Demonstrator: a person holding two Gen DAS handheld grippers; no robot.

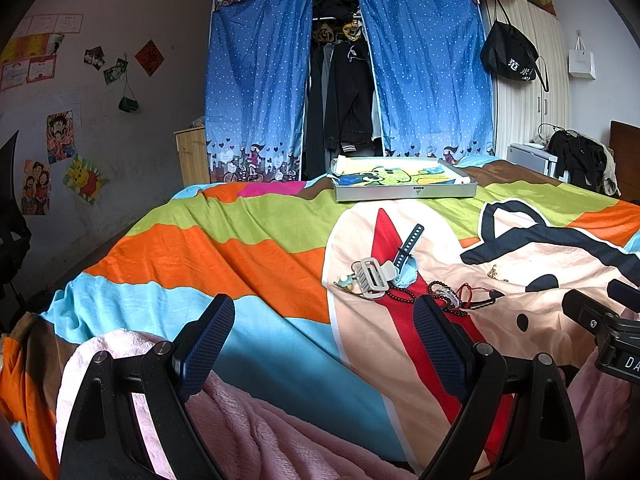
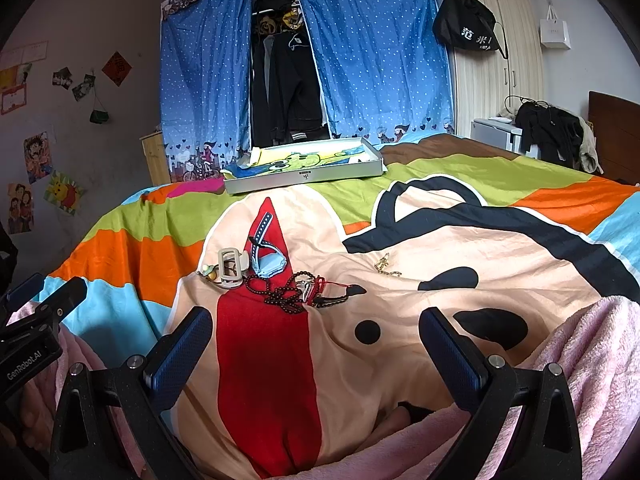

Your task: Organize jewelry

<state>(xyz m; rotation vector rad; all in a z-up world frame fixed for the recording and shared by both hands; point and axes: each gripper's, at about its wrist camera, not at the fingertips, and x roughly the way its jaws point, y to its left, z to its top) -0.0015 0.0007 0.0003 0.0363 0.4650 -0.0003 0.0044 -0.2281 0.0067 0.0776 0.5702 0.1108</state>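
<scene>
— Where do the tongs stand?

— Both idle: the left gripper [image 1: 324, 344] and right gripper [image 2: 316, 352] gape wide over the striped cartoon bedspread [image 2: 400, 236], holding nothing.

— And the jewelry?

— Untouched, just ahead of the right tongs and to their left: dark beaded bracelets [image 2: 280, 294], red cord bracelets [image 2: 320, 286], a beige hair claw [image 2: 230, 268], a pale blue strap watch [image 2: 266, 256]; a small gold chain [image 2: 386, 268] sits apart. The shallow grey tray [image 2: 304, 176] waits well beyond.

— Next?

— Likely reaching forward, closing on one piece.

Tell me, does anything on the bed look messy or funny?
Yes. The dark bead bracelet and red cords lie tangled in one heap, while a small gold chain sits alone, apart from it. The tray holds no jewelry.
</scene>
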